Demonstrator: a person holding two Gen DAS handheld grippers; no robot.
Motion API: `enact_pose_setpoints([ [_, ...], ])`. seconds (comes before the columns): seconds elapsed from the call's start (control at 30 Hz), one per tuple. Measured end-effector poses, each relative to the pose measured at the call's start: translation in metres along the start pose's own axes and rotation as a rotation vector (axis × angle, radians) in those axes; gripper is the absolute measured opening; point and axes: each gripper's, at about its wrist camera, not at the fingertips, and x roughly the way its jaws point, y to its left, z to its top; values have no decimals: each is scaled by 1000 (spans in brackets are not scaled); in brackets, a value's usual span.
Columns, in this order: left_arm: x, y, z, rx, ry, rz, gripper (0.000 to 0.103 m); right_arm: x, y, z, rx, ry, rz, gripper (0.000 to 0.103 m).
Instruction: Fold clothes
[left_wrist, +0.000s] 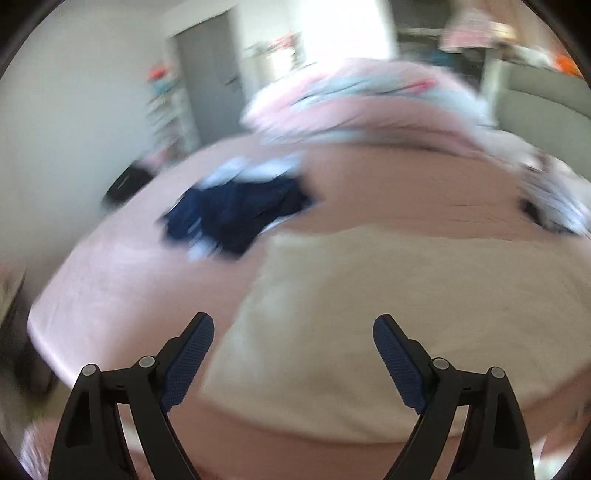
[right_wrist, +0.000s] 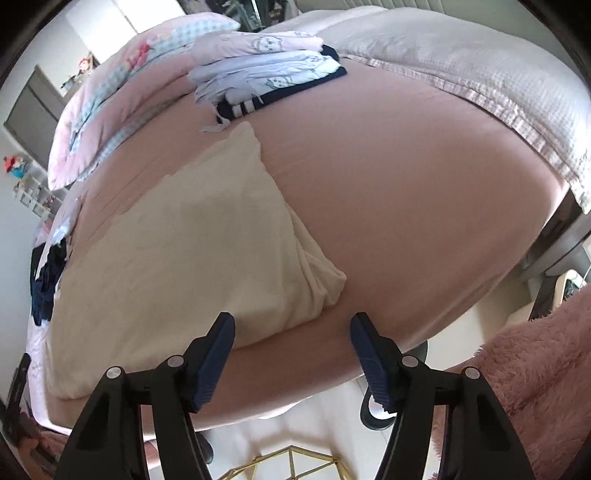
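Cream garment (right_wrist: 192, 258) lies flat on the pink bed sheet (right_wrist: 406, 203), centre-left of the right wrist frame, folded edge w/ bunched corner at its lower right. In the left wrist frame the same cloth (left_wrist: 388, 314) fills the lower right, blurred.

Right gripper (right_wrist: 291, 354) sits at the bottom centre, over the garment's near edge; jaws apart, nothing between them, not touching cloth as far as I can tell. Left gripper (left_wrist: 293, 354) at the bottom centre of its frame; jaws wide apart, empty.

Stack of folded clothes (right_wrist: 273, 74), light blue/white on navy, at top centre of the right frame. Dark navy pile (left_wrist: 236, 218) at centre-left of the left frame. Pink/blue quilt (right_wrist: 122, 96) at upper left, white blanket (right_wrist: 461, 62) at upper right. Pink fluffy rug (right_wrist: 535, 376) at lower right.
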Motion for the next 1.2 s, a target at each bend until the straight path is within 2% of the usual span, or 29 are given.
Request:
enact_pose_setpoints([
  [0.03,1,-6,0,16,5,-33,89,2,0,1,15,-2,-3,65],
  [0.1,19,-14,-5,3,84,-71,89,6,0,4,34,-8,-2,66],
  [0.2,41,-17,-15,-45,196,-132,89,11,4,9,45,-16,0,83],
  [0.27,48,-21,-16,-38,218,-140,89,12,11,9,24,-22,-4,84],
  [0.33,48,-23,-15,-20,223,-136,89,10,14,10,14,-18,56,64],
  [0.37,48,-23,-17,-20,226,-136,89,10,16,10,9,-16,87,60],
  [0.4,49,-23,-18,-22,231,-136,89,9,18,11,4,-15,119,50],
  [0.57,56,-24,-28,-39,276,-129,89,17,2,15,131,16,243,39],
  [0.6,57,-24,-28,-44,284,-132,89,16,3,17,136,10,283,30],
  [0.67,60,-25,-28,-47,293,-134,89,15,5,20,143,-4,367,27],
  [0.77,61,-26,-28,-50,296,-136,89,19,7,18,117,2,181,27],
  [0.8,61,-27,-28,-51,297,-137,89,20,0,17,162,3,189,23],
  [0.9,62,-27,-27,-56,299,-141,89,20,-22,16,294,-11,220,23],
  [1.0,62,-28,-28,-56,300,-141,89,21,-30,19,327,-23,204,22],
  [1.13,61,-27,-29,-59,298,-144,89,22,-10,21,224,-42,140,20],
  [1.17,62,-27,-29,-61,298,-145,89,25,-8,21,208,-21,172,20],
  [1.2,62,-27,-29,-64,297,-146,89,30,-5,22,204,4,205,25],
])
